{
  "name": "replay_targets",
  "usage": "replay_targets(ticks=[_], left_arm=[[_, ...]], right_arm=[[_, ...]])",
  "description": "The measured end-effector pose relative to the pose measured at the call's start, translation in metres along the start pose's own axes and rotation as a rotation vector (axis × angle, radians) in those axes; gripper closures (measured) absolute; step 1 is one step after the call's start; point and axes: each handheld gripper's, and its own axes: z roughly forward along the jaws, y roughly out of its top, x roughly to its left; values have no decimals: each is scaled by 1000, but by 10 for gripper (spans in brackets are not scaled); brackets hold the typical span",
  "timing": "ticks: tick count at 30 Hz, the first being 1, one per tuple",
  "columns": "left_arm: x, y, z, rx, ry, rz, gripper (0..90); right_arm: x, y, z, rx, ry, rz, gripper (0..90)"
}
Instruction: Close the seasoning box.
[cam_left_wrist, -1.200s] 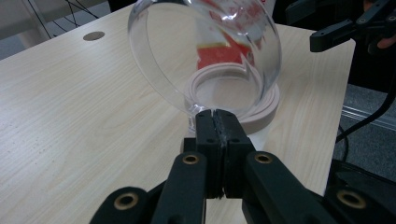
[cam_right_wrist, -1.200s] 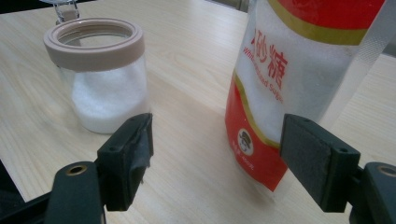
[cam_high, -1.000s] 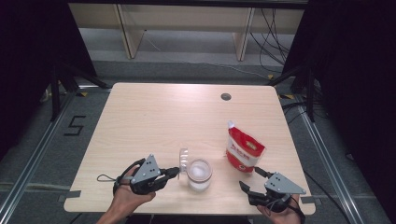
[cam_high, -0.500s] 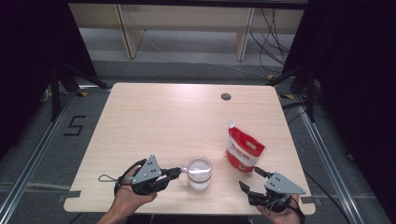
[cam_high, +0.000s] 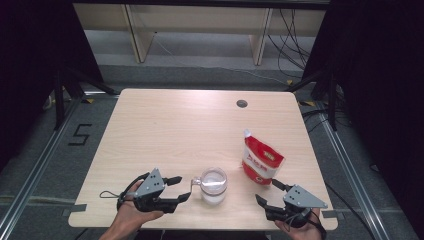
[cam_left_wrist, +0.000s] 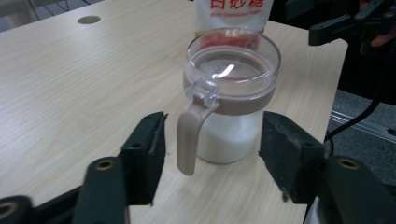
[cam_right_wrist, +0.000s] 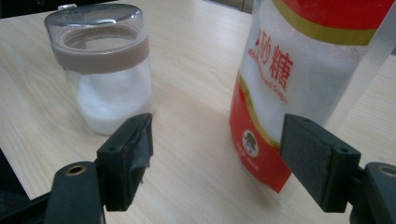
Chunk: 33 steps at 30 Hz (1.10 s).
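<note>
- Clear jar (cam_high: 213, 185) upright near the front edge of the table (cam_high: 200, 125), roughly midway between both tools, lid down.
- Jar's tan handle (cam_left_wrist: 188, 135) between the spread jaws of the left tool (cam_high: 176, 189), pointing at it; neither pad pressing on it in the left gripper view.
- Left tool's jaws just opened, now well apart, handle loose in the gap, jar body just beyond the tips.
- Jar: transparent walls, tan band (cam_right_wrist: 100, 50) below a clear flip lid (cam_left_wrist: 232, 60) with a small clear tab over the handle; white granules (cam_right_wrist: 112, 105) filling about the lower half.
- Red-and-white sugar pouch (cam_high: 261, 161) standing just right of the jar, apart from it, top leaning toward the far left.
- Right tool (cam_high: 270, 192) low at the table's front right corner, jaws spread wide with nothing between the pads; pouch close ahead of it in the right gripper view, jar farther off to the left.
- Small dark round hole (cam_high: 242, 103) in the table near the far edge.
</note>
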Motion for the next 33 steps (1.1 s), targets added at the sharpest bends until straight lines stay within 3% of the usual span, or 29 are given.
replay_targets(ticks=[7,8,9,11,12,16,19,23,26,27,28,33], left_arm=[[2,-11,-4,21,27,-22,307],[4,-13,-5,32,26,0,300],[2,-15,-6,31,33,-37,291],[4,-16,-7,36,30,-13,282],[3,-18,-8,39,37,-45,277],[3,-22,-10,46,40,-59,255],[3,-24,-11,47,44,-57,245],[4,-28,-13,53,51,-69,229],[3,-31,-14,51,62,-71,222],[3,-31,-14,51,62,-71,217],[4,-32,-15,69,66,-57,216],[3,-36,-14,72,64,-74,216]], right_arm=[[0,0,1,7,17,1,264],[0,0,1,8,17,3,264],[1,0,0,12,12,11,263],[1,0,0,10,4,14,263],[0,0,0,10,4,14,263],[0,0,0,4,8,9,259],[-1,0,1,-3,13,3,260],[0,-1,0,26,11,32,259],[0,-1,1,24,16,18,254],[-2,-1,1,13,4,-9,252],[0,-1,1,27,14,16,252],[0,-2,1,31,14,12,248]])
